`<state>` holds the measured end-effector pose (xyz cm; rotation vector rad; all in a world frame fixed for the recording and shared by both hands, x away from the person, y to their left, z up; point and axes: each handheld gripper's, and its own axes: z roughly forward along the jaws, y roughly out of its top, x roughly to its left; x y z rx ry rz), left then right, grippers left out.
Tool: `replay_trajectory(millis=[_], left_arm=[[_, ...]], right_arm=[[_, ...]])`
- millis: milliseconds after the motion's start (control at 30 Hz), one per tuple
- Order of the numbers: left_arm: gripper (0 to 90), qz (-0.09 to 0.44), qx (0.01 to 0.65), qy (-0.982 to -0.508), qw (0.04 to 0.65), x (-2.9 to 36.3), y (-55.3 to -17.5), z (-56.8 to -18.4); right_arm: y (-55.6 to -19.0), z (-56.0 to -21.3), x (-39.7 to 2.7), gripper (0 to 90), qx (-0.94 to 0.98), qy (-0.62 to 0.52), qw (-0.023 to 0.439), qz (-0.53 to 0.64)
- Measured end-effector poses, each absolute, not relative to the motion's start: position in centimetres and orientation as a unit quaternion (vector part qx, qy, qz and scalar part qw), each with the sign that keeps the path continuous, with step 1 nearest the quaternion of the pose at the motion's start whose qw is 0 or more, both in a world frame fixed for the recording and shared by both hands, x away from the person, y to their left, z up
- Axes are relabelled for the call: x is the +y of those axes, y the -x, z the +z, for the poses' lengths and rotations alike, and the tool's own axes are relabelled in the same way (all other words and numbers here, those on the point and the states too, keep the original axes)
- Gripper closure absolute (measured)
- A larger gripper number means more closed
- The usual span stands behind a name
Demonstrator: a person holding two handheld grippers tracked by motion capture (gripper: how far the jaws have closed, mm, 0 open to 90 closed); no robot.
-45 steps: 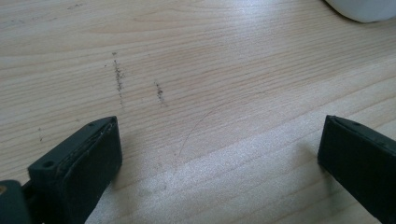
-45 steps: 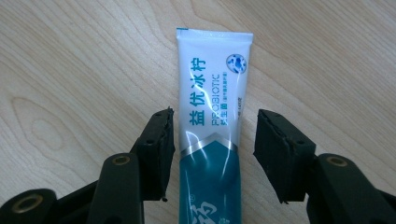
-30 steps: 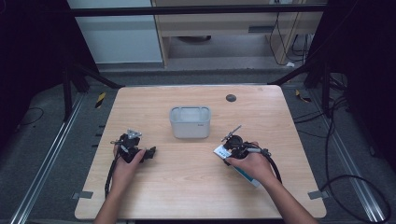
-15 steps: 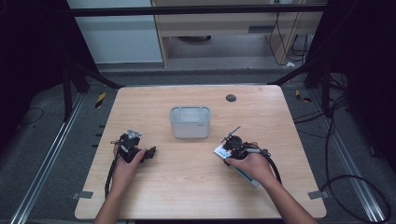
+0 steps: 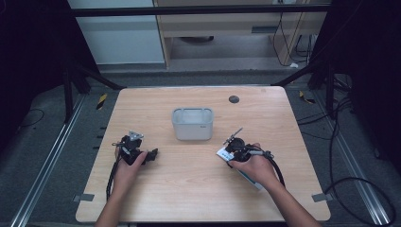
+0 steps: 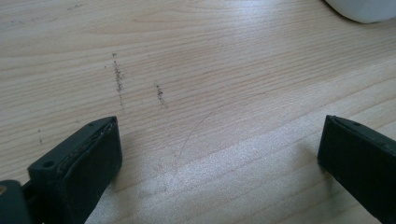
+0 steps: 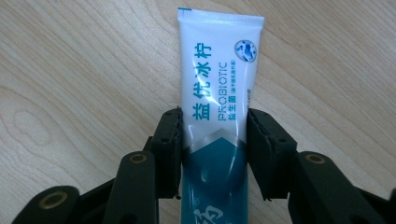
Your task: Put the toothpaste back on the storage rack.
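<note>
White-teal toothpaste tube (image 7: 215,93) (blue PROBIOTIC lettering) flat on table, right tool (image 7: 214,140) closing, clamped on it; left tool (image 6: 219,149) apart

"PROBIOTIC" and "益优冰柠" in teal on the white toothpaste tube (image 7: 218,93)

White-and-teal toothpaste tube (image 7: 215,98)

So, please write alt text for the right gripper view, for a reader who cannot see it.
A white and teal toothpaste tube lies on a wooden table, between the two black jaws of the right tool, which have just been closing and now touch both its sides.
</note>
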<state>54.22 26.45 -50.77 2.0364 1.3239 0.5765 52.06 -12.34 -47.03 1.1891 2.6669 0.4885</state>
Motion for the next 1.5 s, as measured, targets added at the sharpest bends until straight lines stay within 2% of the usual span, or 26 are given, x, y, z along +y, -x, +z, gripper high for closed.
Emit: replay_trajectory(millis=[1500], left_arm=[[0.0,0.219,0.503,-0.774,0.317,26.45,-54.25,-50.77]], right_arm=[[-52.12,-46.65,-12.50,72.3,0.897,-0.400,0.096,0.159]])
